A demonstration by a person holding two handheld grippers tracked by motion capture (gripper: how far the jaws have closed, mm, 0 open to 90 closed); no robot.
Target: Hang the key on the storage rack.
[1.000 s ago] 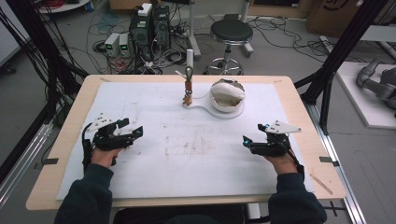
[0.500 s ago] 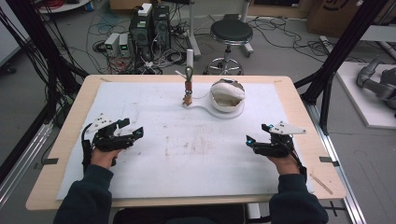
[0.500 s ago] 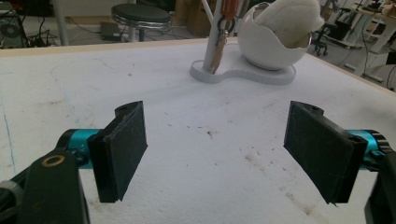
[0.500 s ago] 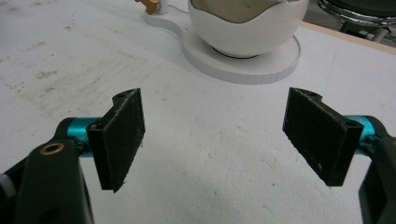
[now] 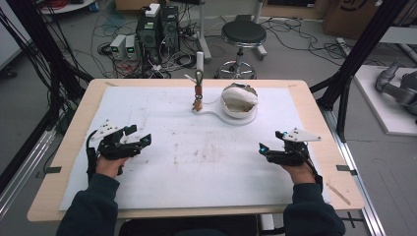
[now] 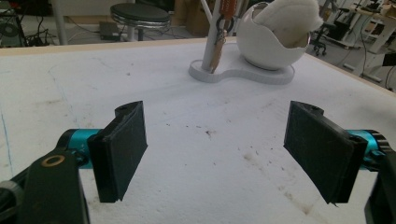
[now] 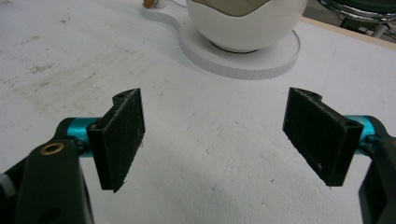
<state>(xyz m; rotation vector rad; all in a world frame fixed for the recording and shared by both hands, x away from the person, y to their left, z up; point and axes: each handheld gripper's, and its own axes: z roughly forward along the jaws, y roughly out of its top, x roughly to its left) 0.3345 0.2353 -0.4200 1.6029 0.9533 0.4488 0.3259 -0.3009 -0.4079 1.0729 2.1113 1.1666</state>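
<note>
Evidently poised to start, the left gripper (image 5: 140, 139) and right gripper (image 5: 268, 148) hover wide-fingered, empty, near the counter's (image 5: 74, 130) side edges, facing the egg-shaped holder (image 5: 239, 101) at its far edge.

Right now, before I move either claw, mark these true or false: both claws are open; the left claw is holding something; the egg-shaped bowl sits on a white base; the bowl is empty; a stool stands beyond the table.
1. Both claws are open. True: the left claw and right claw each have their jaws wide apart.
2. The left claw is holding something. False: only bare white mat lies between its jaws.
3. The egg-shaped bowl sits on a white base. True.
4. The bowl is empty. False: something white and soft fills it.
5. A stool stands beyond the table. True.
</note>
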